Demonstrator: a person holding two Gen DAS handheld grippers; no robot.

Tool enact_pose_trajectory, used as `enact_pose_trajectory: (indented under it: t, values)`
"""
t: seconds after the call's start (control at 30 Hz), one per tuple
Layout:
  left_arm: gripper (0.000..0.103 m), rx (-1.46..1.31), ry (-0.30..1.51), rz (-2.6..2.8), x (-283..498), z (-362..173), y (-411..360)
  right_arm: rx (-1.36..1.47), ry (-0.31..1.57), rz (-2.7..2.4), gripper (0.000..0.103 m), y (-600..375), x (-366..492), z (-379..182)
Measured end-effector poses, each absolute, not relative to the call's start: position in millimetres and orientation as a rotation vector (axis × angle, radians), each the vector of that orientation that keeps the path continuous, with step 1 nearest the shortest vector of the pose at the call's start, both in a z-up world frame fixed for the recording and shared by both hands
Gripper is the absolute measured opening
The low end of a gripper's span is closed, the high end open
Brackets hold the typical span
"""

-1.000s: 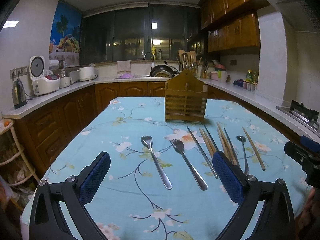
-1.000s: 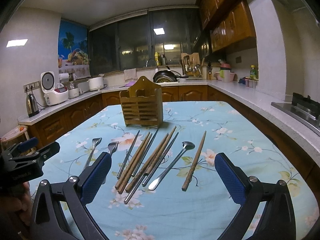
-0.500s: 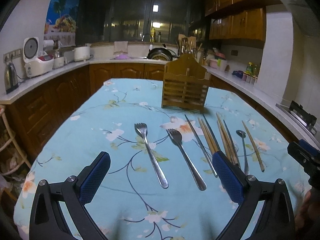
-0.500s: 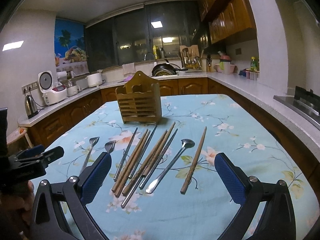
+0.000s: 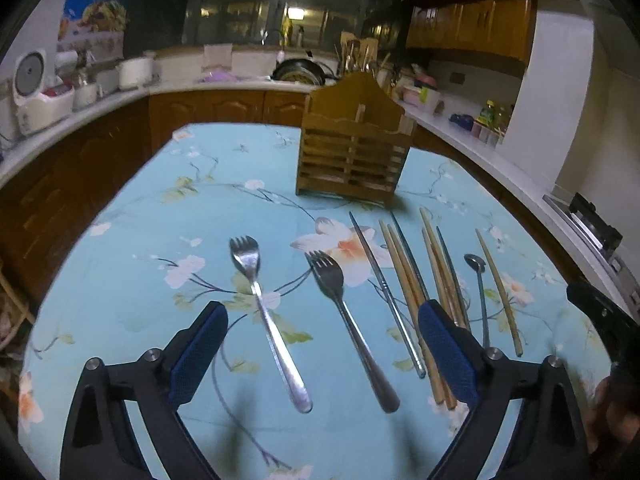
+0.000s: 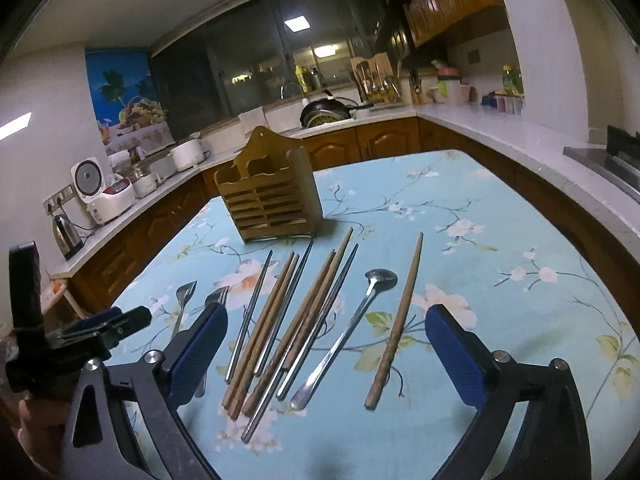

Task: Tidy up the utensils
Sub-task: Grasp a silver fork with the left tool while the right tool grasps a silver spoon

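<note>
A wooden utensil holder stands on the floral blue tablecloth; it also shows in the right wrist view. Before it lie two metal forks, several wooden and metal chopsticks, a metal spoon and one wooden chopstick apart. My left gripper is open and empty, low over the fork handles. My right gripper is open and empty, over the chopsticks and spoon.
Kitchen counters with wooden cabinets wrap around the table. A rice cooker and kettle stand on the left counter, a pan by the sink at the back, a stove at the right.
Both grippers have come lower and closer to the table. The left one now sits over the forks, the right one over the chopsticks and spoon. Both stayed open.
</note>
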State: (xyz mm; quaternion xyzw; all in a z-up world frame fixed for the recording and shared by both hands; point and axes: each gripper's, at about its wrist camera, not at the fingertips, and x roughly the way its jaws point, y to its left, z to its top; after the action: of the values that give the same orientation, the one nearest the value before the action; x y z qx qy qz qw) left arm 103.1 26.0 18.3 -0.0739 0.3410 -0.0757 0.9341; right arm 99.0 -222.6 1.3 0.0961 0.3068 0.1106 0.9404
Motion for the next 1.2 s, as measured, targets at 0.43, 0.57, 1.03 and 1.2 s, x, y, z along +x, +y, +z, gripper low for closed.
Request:
enact_pose_trajectory:
  t: [0.43,0.57,1.03,1.2]
  values:
    - [0.068,-0.208,0.895,-0.236,175.3,6.3,25.6,0.311,0.881,0.228,0.05,-230.6,184.9,-42.5]
    - [0.056,-0.187,0.942,-0.237,202.9,-6.1,18.2,0.312,0.951,0.215,0.047,-230.4,204.2,-59.0]
    - [0.024,-0.245,0.993,-0.304,240.5,-26.3,19.6,0.342,0.996,0.262,0.003,-229.5,228.3,-70.8]
    - [0.023,-0.274,0.949,-0.334,231.5,-15.2,29.5,0.342,0.937,0.298,0.002,-226.7,215.6,-49.3]
